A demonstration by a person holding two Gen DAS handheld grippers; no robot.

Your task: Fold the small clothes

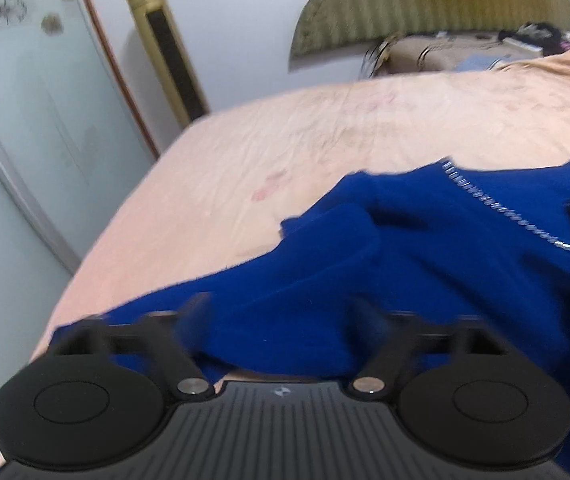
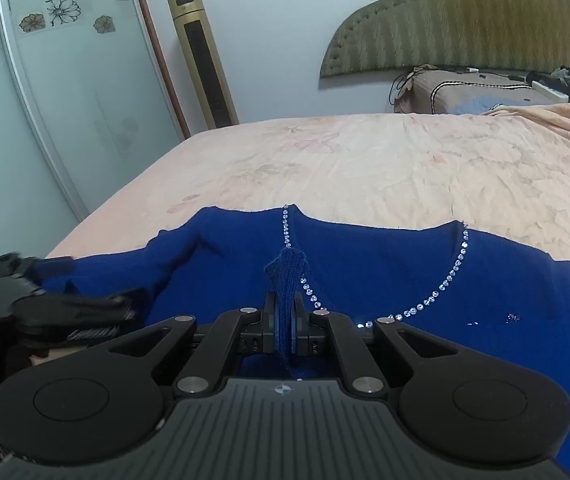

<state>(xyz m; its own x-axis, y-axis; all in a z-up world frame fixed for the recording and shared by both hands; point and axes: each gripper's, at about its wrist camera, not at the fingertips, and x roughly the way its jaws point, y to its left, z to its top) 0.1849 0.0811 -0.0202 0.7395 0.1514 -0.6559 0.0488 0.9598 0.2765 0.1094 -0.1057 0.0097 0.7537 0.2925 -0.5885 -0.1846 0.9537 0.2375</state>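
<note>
Right wrist view shows the right gripper (image 2: 284, 326) clamped on the blue sweater (image 2: 385, 276) while the left gripper (image 1: 281, 320) gapes, so uneven pulling may skew the fold.

One blue sweater (image 2: 405, 272), one bed (image 2: 365, 160), one tower fan (image 2: 205, 60), one headboard (image 2: 465, 20), two grippers.

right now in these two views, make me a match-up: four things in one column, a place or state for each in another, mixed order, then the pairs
Things
1. right gripper
2. left gripper
3. blue sweater
4. gold tower fan

Places or states
A. standing against the wall past the bed
B. shut on a pinch of blue knit
C. spread on the pink sheet
D. open, fingers blurred, over the fabric

Pairs: 1-B, 2-D, 3-C, 4-A
</note>
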